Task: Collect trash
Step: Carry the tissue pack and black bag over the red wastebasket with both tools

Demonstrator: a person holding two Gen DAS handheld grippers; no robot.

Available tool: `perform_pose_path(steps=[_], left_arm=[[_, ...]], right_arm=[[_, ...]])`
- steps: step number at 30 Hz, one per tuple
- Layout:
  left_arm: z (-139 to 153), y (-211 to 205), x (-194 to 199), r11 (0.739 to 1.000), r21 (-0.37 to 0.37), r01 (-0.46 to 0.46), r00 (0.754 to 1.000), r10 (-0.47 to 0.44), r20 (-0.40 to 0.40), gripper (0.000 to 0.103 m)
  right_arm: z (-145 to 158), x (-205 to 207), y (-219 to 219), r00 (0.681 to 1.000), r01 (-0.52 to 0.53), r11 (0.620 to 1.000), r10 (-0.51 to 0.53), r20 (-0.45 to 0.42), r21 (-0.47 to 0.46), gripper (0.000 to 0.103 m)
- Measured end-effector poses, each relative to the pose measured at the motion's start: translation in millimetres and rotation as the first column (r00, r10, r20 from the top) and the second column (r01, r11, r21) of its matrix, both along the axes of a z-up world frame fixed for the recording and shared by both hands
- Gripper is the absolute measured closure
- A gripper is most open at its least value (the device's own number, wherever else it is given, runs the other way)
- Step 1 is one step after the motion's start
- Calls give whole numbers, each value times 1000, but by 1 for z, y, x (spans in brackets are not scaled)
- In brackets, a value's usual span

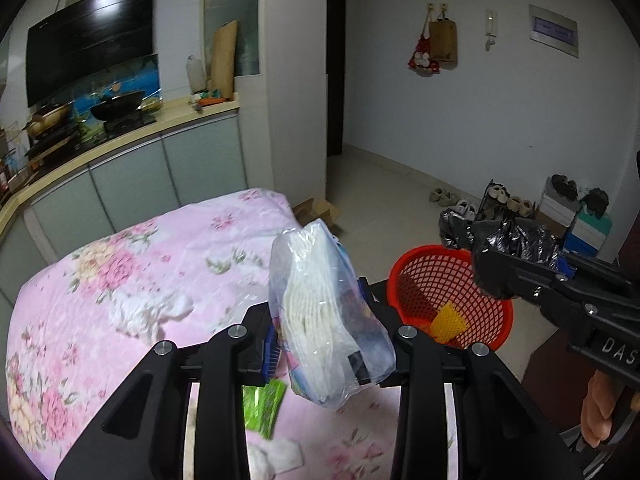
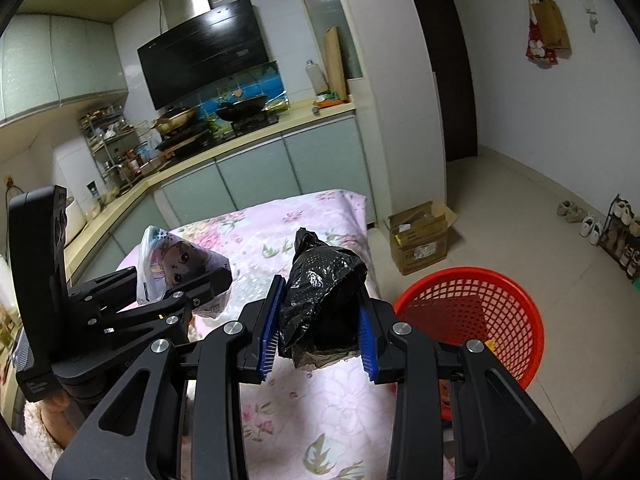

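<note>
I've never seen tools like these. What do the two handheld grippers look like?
Both are matte black, angular plastic. Each gripper, left and right, has two broad arms with triangular cut-outs and round silver pivot bolts, ending in ribbed blue pads. White letters "DAS" mark the right one's side. The left one carries an upright black block behind it. No cables or sleeves show.

Left gripper point(image 1: 320, 344) clamps a clear tissue pack point(image 1: 324, 312) above the pink floral cloth point(image 1: 120, 264). At three o'clock, the right gripper point(image 1: 492, 272) grips a crumpled black bag point(image 1: 516, 240) over the red basket point(image 1: 420, 280).
</note>
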State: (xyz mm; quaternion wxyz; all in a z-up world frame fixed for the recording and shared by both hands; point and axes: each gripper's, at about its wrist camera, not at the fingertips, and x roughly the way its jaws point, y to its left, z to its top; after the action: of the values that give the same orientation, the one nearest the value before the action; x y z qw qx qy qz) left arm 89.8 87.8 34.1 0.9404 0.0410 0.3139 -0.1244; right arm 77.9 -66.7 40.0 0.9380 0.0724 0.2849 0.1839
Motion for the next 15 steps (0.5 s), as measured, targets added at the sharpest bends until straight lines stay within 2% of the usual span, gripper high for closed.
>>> perform_pose_path(steps=[15], left_arm=[[5,-61,41,995,-40,94,995,-95,-15,71]], right_arm=[[5,17,-60,987,160,987,-161,13,24,70]])
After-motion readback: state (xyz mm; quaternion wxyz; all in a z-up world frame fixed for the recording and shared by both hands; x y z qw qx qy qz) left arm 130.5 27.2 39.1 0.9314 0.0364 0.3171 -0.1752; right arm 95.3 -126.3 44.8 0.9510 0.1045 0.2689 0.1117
